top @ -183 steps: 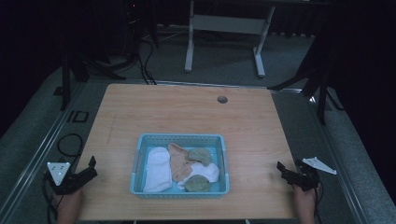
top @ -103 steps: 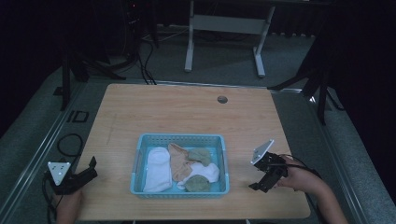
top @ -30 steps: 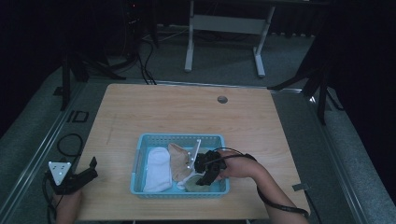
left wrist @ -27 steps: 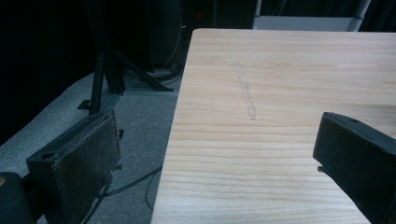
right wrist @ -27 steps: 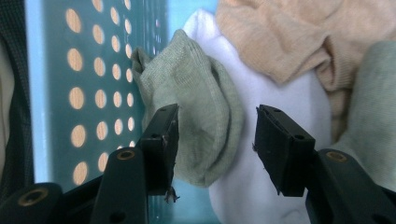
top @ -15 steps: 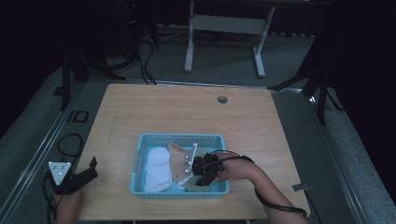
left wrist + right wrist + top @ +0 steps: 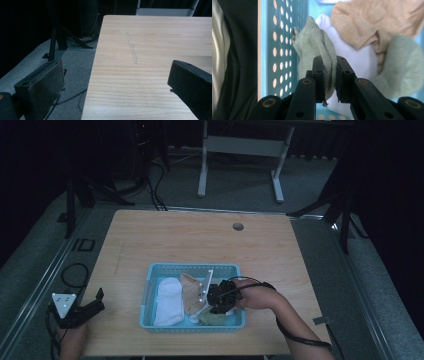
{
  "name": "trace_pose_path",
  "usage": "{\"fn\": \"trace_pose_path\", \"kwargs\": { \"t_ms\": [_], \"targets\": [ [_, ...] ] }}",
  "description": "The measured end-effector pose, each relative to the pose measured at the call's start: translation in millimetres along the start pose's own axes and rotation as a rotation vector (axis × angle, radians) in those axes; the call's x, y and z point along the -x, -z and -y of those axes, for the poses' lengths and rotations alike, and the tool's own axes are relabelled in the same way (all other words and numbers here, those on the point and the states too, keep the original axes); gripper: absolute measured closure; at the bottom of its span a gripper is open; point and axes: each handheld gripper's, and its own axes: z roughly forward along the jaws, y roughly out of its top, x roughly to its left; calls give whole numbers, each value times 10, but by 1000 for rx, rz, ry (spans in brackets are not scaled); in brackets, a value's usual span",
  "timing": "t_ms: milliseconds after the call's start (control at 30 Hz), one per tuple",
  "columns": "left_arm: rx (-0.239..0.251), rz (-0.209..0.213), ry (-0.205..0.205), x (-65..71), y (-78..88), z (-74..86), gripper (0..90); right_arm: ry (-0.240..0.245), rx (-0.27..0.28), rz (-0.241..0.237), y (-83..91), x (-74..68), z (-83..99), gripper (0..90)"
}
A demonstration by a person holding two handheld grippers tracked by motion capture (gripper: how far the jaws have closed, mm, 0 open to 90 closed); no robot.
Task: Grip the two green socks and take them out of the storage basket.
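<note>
We see a wooden table [image 7: 200,240] with a light blue perforated basket [image 7: 150,292] sitting close to its near edge, roughly midway along it. Inside the basket lie 4 pieces of clothing that look like socks: a white sock [image 7: 168,301] along the left side, a tan sock [image 7: 190,290] beside it toward the middle, another white one [image 7: 359,62] under the tan one, and a pale green sock [image 7: 317,47] at the near right corner.

Our right gripper [image 7: 217,302] reaches into the basket from the right, over that near right corner. In the right gripper view its 2 black jaws are almost closed, pinching a fold of the pale green sock between them, and the gathered cloth stands up above the jaw tips next to the basket's perforated wall. More of the same green fabric spreads out to the right in that view, touching the white and tan socks.

Our left gripper [image 7: 85,309] rests at the table's near left corner, well apart from the basket. In the left gripper view its 2 jaws stand wide apart with nothing between them, 1 over the floor beyond the table's left edge and 1 over the bare wood.
</note>
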Motion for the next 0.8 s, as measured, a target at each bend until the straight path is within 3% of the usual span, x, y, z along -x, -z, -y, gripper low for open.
{"fn": "trace_pose_path", "kwargs": {
  "t_ms": [367, 800],
  "targets": [
    [1, 1, -1, -3, -1, -1, 3, 3, 37, 58, 458, 18, -18, 793],
    [-4, -1, -2, -3, -3, -3, 4, -46, 117, 153, 937, 38, 185, 793]
  ]
}}
